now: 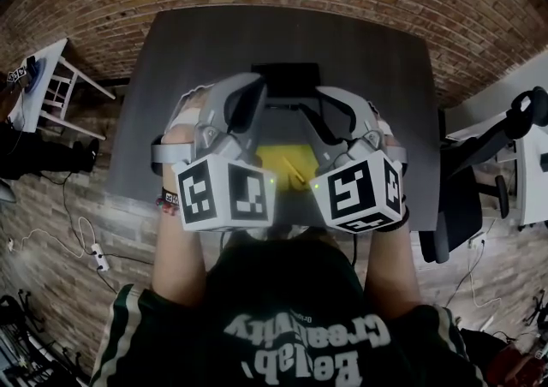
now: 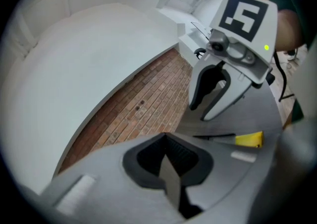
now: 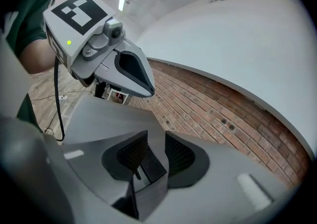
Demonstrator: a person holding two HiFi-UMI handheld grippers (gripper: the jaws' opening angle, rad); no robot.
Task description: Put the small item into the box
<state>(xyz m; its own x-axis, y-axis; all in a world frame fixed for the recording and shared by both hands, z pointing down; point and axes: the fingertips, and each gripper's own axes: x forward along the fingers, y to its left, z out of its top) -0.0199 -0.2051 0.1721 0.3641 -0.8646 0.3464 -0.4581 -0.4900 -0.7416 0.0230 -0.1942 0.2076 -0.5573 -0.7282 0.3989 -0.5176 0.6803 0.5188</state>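
Observation:
A black box [image 1: 287, 77] stands on the dark grey table [image 1: 197, 51], just beyond both grippers. A small yellow item [image 1: 278, 158] lies on the table between the two gripper bodies, with a thin black stick [image 1: 295, 173] on it; the left gripper view shows the yellow item [image 2: 249, 139] too. My left gripper [image 1: 248, 101] has its pads [image 2: 148, 157] closed together with nothing in them. My right gripper [image 1: 330, 110] is open. A dark box-like shape [image 3: 148, 164] shows in the gap between its pads [image 3: 181, 156]; whether they touch it is unclear.
A white stool [image 1: 53, 86] stands on the brick floor left of the table. A black office chair [image 1: 475, 180] and a white desk edge are at the right. A power strip with cables [image 1: 98, 257] lies at the lower left.

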